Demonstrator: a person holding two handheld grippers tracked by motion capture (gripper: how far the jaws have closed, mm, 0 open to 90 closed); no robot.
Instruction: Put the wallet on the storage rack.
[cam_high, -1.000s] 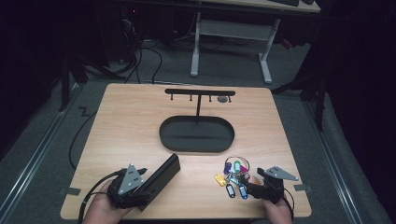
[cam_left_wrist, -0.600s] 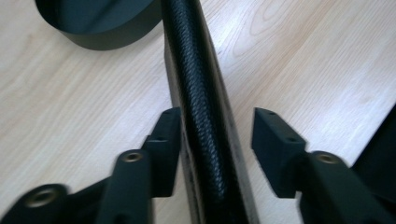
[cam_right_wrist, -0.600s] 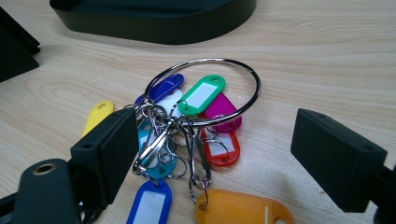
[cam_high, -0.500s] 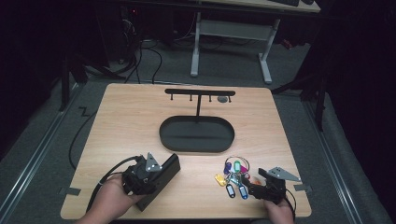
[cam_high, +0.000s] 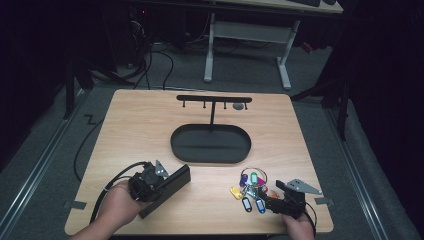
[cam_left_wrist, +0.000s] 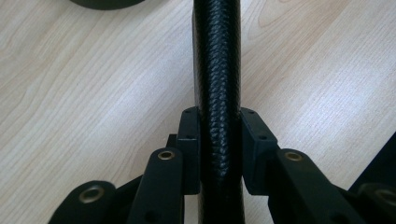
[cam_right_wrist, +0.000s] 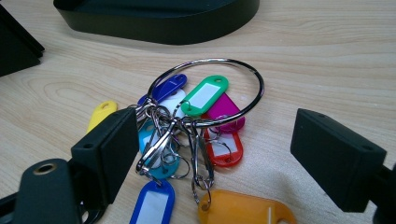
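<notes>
A long black case with a woven leather-like surface lies slanted at the table's front left. My left gripper has just been closing on it, and in the left gripper view both pads press its sides. A bunch of coloured key tags on a big metal ring lies at the front right. My right gripper stands open just before it. In the right gripper view the ring and tags lie between and beyond the spread jaws, untouched.
A black stand with an oval base tray and a T-bar with small hooks stands mid-table, its base edge close behind the keys. A small grey disc lies by the bar. Cables trail off the table's front left.
My left hand has slid right along the black case and its jaws have closed onto the case. The right gripper and the keys have stayed put.
</notes>
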